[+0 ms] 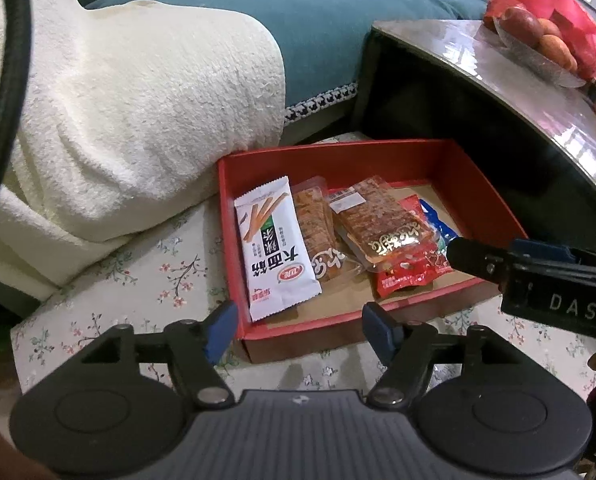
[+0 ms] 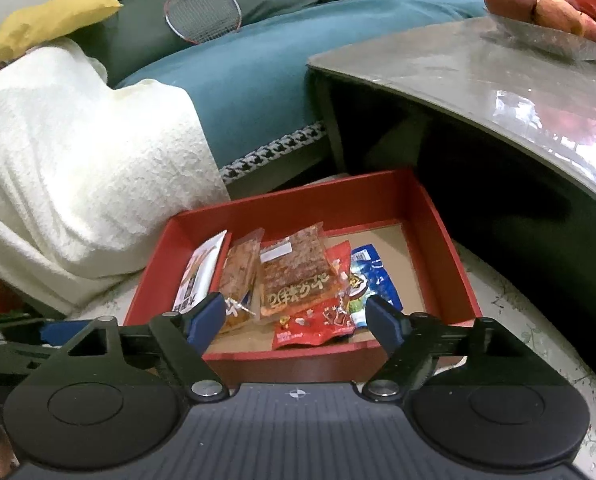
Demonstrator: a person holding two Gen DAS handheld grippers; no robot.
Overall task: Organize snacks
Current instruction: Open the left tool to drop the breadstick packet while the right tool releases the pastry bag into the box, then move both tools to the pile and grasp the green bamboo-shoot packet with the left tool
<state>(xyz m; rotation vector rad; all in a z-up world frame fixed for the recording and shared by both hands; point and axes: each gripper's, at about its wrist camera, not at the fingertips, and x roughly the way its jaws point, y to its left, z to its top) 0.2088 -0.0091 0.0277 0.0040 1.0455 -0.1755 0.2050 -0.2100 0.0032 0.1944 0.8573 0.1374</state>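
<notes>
Left wrist view: the left gripper [image 1: 298, 328] hangs over the near edge of a red box [image 1: 478, 184] that sits on a floral cloth [image 1: 137, 272]. Its blue-tipped fingers [image 1: 221, 330] stand wide apart with nothing between them but the box's near wall. Inside the box, at 10 o'clock from the gripper's middle, a white packet [image 1: 273, 252] lies flat against the left wall. Just right of it is a clear packet [image 1: 312, 220] of brown strips, and a second clear packet [image 1: 382, 220] overlaps a red packet [image 1: 410, 272]. A blue packet [image 1: 438, 224] peeks out behind them. The right gripper [image 1: 478, 258] reaches in from 3 o'clock, its dark finger just above the red packet. A cream blanket [image 1: 117, 120] drapes the sofa [image 1: 318, 20] at 11 o'clock, and a grey worktop [image 1: 518, 92] at 2 o'clock carries a glass bowl of fruit [image 1: 538, 40]

Right wrist view: the right gripper [image 2: 295, 324] hovers above the near part of the same red box [image 2: 438, 240], fingers [image 2: 205, 318] spread wide and gripping nothing. Between them lie the red packet [image 2: 314, 326] and the clear packet [image 2: 293, 276] on top of it; the white packet [image 2: 201, 268] leans at 11 o'clock and the blue packet [image 2: 378, 276] lies at 1 o'clock. A racket [image 2: 203, 10] rests on the sofa's green cushions at 12 o'clock
</notes>
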